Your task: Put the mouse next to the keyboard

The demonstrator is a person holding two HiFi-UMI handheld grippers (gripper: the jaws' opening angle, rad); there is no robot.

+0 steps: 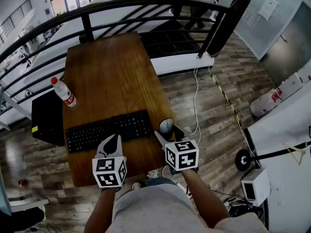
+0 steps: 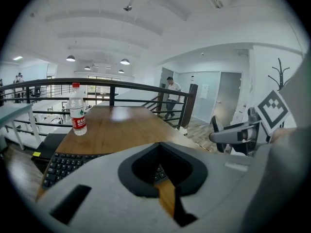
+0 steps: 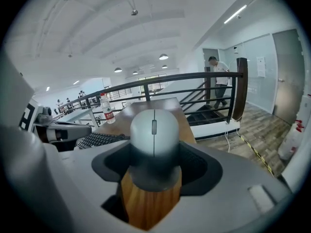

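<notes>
Wooden tabletop [image 1: 112,72]: right claw [image 1: 168,131] grips the mouse [image 1: 166,125], likely light and slick, by its flanks, just right of the keyboard [image 1: 109,130]; left claw [image 1: 112,140] closed, empty.

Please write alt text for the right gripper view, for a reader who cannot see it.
A grey mouse sits on a wooden table, with the right gripper shut on its sides. To its left lie a black keyboard and, farther back, a water bottle; a dark railing runs behind the table.
</notes>
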